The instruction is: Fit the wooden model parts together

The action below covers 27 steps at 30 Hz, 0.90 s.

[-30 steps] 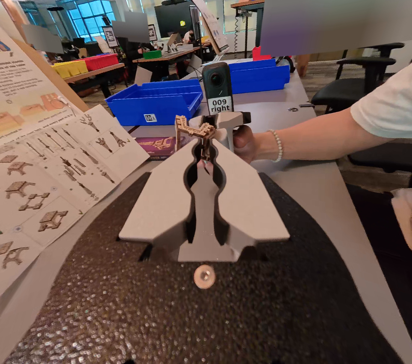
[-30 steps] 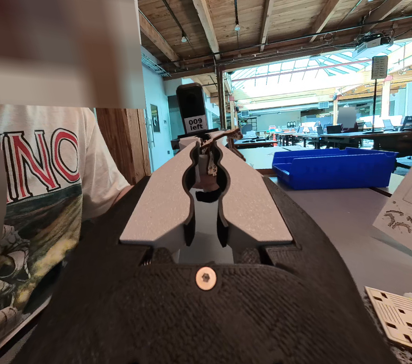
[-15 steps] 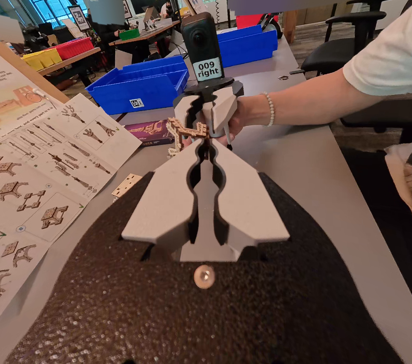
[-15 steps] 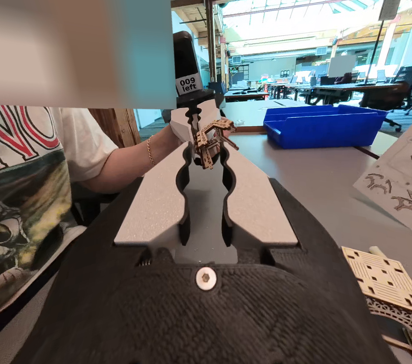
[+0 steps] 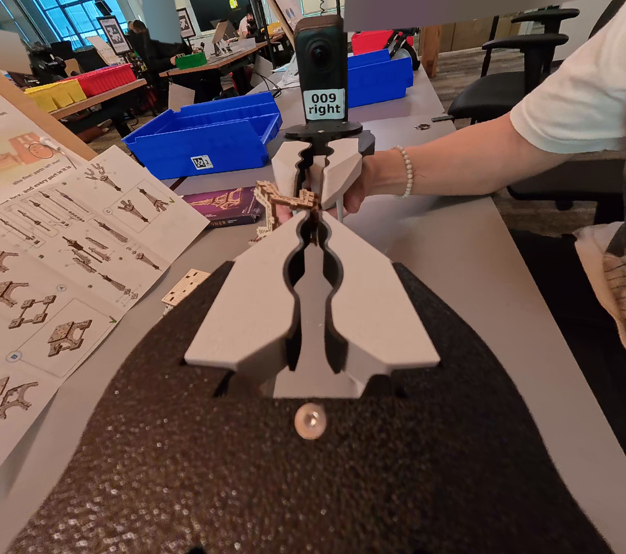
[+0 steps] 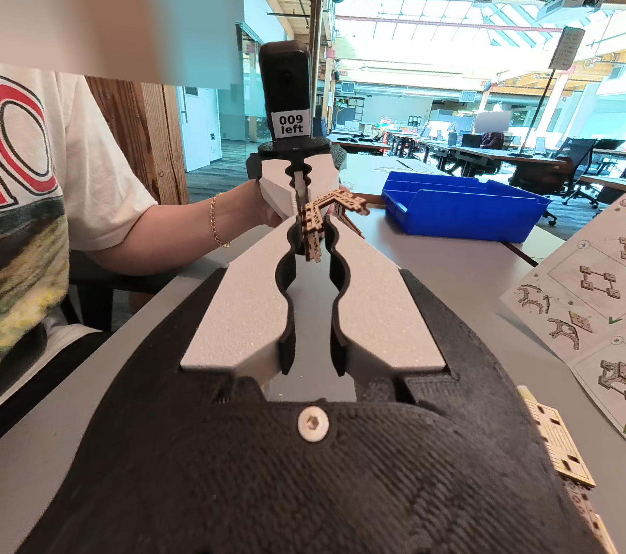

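A small tan lattice wooden model part hangs above the grey table between both grippers. My left gripper is shut on one end of it. It also shows in the right wrist view, facing me. My right gripper meets it head-on, jaws a little apart around the other end of the part; no firm pinch shows. The right gripper also shows in the left wrist view, just behind the part.
An illustrated instruction sheet lies left of the left gripper and shows in the right wrist view. A flat perforated wooden plate lies by it. A purple box and blue bins stand behind. The person's arms reach in.
Both grippers and the part have come down closer to the table. My right gripper's jaws, tight one second ago, now stand wider apart around the part.
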Motion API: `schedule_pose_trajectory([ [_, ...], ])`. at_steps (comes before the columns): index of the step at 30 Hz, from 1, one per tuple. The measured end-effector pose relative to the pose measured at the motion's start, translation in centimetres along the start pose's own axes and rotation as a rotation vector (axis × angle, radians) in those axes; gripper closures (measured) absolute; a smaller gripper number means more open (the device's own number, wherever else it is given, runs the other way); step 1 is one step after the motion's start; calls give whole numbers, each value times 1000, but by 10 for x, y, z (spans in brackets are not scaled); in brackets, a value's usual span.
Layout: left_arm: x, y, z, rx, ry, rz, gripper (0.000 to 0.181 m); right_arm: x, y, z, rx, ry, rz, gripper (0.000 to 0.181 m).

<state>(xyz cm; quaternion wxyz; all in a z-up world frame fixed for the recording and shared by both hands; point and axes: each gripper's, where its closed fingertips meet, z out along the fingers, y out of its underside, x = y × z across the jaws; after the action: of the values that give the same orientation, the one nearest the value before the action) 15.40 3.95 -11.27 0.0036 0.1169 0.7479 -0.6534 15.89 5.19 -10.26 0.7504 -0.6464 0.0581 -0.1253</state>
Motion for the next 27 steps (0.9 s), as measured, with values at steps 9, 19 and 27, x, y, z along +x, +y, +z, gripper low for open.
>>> schedule_pose_trajectory([
  [9, -7, 0, 0, 33, -22, -45, 180, 6, 0, 0, 7, 24, 32, 171],
  [19, -8, -1, 0, 54, -16, -57, 180, 7, 0, 1, -14, 43, -7, 172],
  [27, 0, -7, -1, 86, 18, -7, 180, -3, -6, 1, -12, 25, -131, 164],
])
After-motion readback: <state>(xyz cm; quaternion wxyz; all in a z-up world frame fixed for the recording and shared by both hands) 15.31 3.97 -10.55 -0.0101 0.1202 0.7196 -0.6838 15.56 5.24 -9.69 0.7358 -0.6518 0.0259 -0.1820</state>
